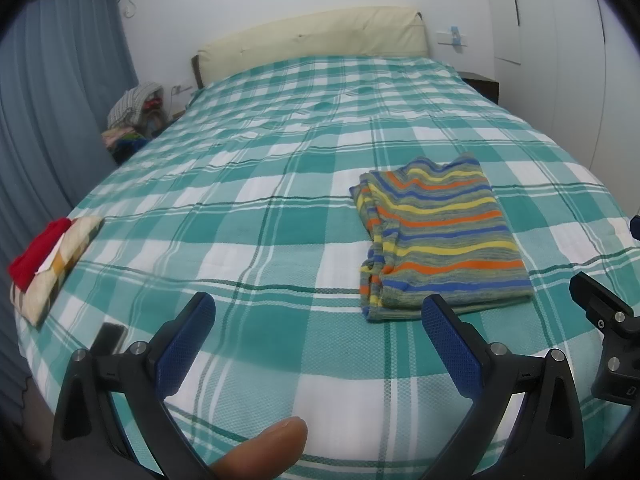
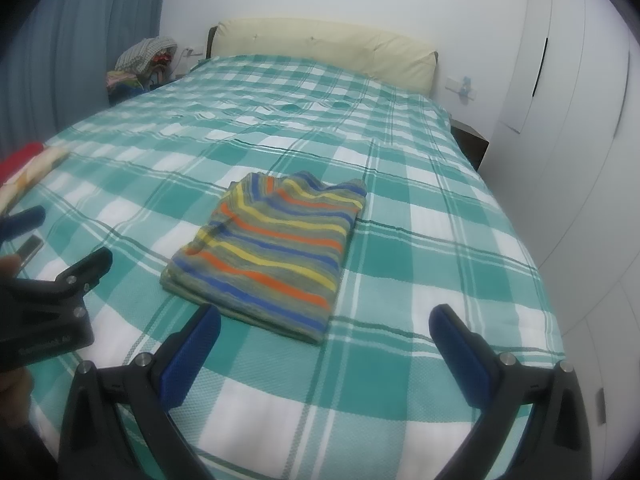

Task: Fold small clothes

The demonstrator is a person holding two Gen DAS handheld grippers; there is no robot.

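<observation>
A striped garment (image 1: 436,236) in grey, orange, yellow and blue lies folded into a rectangle on the green checked bed (image 1: 260,184). In the right wrist view the same striped garment (image 2: 272,248) lies just ahead of my fingers. My left gripper (image 1: 318,320) hovers open above the bedspread, to the left of the garment's near edge, holding nothing. My right gripper (image 2: 324,330) is open too, its blue pads either side of the garment's near corner and above it. The left gripper's body (image 2: 52,300) shows at the left of the right wrist view.
A small folded stack, red cloth (image 1: 36,252) on a beige patterned piece (image 1: 60,260), lies at the bed's left edge. A dark phone (image 1: 108,338) rests near the front left. A heap of clothes (image 1: 136,116) sits beside the headboard. White wardrobes (image 2: 580,140) line the right.
</observation>
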